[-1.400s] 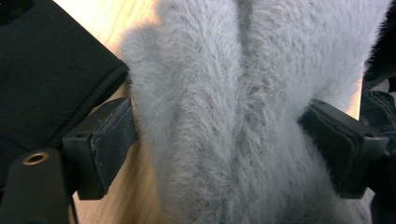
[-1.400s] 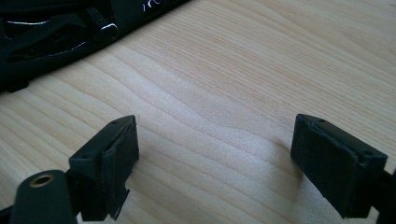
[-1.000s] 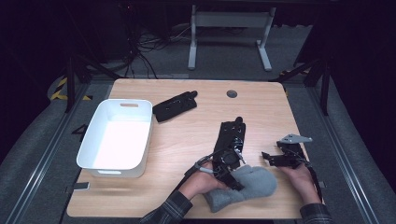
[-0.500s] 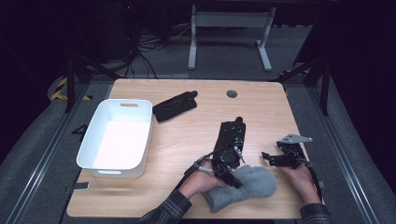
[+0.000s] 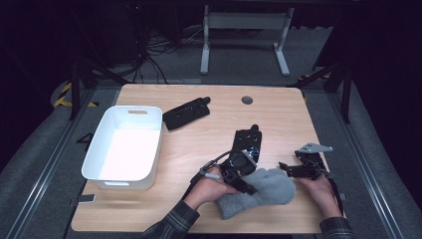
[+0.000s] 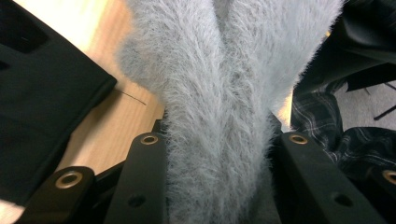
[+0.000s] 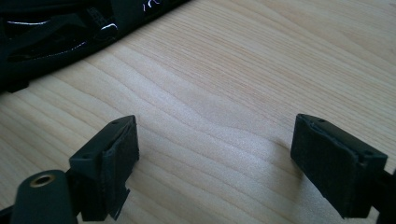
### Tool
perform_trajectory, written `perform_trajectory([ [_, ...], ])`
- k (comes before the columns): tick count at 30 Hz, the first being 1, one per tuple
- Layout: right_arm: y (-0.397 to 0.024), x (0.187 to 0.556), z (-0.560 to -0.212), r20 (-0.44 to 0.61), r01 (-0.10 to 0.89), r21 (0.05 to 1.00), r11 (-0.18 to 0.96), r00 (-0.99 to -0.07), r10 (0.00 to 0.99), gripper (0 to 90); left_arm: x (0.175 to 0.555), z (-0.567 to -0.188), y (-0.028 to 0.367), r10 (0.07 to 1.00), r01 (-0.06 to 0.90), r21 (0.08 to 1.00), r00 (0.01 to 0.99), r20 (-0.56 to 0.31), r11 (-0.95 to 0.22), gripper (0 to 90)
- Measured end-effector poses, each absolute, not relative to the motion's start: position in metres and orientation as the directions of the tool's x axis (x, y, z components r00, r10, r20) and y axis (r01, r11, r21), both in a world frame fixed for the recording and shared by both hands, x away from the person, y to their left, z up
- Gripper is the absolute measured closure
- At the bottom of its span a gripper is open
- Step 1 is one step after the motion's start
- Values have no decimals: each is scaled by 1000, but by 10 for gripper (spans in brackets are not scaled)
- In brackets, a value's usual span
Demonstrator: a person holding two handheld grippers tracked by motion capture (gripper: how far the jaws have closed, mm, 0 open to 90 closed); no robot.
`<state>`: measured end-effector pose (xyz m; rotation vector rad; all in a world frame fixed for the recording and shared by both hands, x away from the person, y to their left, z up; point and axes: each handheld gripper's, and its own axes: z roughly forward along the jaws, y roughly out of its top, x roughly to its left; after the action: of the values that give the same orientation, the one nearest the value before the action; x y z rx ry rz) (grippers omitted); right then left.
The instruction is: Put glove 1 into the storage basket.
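Note:
A fluffy grey mitten lies at the table's front edge, right of centre. My left gripper has just been closing and is now shut on the mitten's left part. In the left gripper view the grey fur is pinched into a ridge between the two black jaws of the left gripper. My right gripper rests on the table just right of the mitten and stands open. In its own view the right gripper has bare wood between its pads.
A white bin stands at the left of the wooden table. One black glove lies just behind my left gripper, and a second black glove lies farther back near the bin. Dark floor surrounds the table.
My left gripper's jaws have closed onto the grey mitten, and the hand has risen slightly with it. The right gripper has stayed put.

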<state>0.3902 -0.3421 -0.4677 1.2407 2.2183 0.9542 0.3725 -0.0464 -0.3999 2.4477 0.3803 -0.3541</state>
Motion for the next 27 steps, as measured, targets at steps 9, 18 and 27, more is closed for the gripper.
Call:
perform_trajectory([
  [9, -342, 390, -468, -32, 568, 737, 366, -511, 859, 162, 383, -374, -23, 215, 358, 582, 929, -302, -730, 671],
  [18, -342, 390, -468, -33, 568, 737, 366, -511, 859, 162, 392, -353, 12, 287, 383, 631, 924, -254, -674, 671],
  [27, -342, 390, -468, -33, 568, 737, 366, -511, 859, 162, 400, -340, 42, 341, 427, 657, 902, -264, -621, 670],
])
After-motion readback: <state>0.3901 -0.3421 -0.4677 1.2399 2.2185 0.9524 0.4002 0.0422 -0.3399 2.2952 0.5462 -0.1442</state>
